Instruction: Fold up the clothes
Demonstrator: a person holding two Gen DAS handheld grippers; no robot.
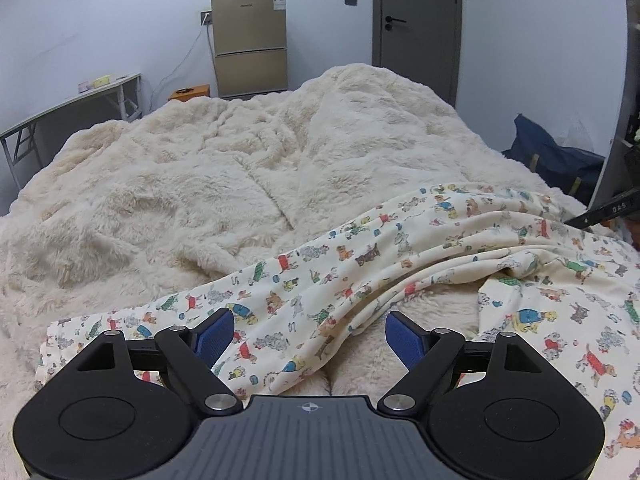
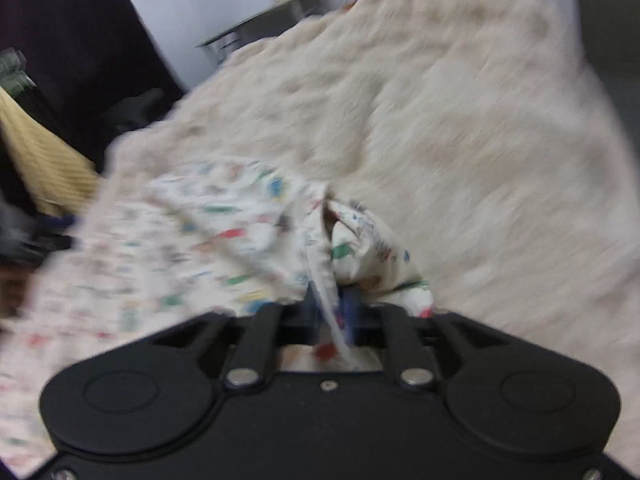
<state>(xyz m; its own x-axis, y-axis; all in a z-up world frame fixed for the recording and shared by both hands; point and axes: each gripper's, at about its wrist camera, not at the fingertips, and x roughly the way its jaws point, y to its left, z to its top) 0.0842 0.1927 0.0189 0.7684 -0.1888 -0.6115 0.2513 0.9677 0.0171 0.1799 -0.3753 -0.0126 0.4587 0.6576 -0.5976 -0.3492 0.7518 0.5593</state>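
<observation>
A cream garment printed with small coloured dogs [image 1: 400, 256] lies stretched across a fluffy cream blanket [image 1: 192, 184] on the bed. My left gripper [image 1: 310, 338] is open, its blue pads [image 1: 214, 336] straddling a fold of the garment's near end just above the cloth. My right gripper [image 2: 334, 312] is shut on a bunched edge of the same garment [image 2: 240, 236] and holds it lifted; that view is blurred by motion. The right gripper's black tip [image 1: 604, 212] shows at the far right edge of the left wrist view.
A gold mini fridge [image 1: 250, 46], a grey door [image 1: 418, 20] and a folding table [image 1: 72, 108] stand beyond the bed. A dark blue bag [image 1: 556, 156] sits on the floor at right. A yellow cloth [image 2: 44, 152] hangs at left in the right wrist view.
</observation>
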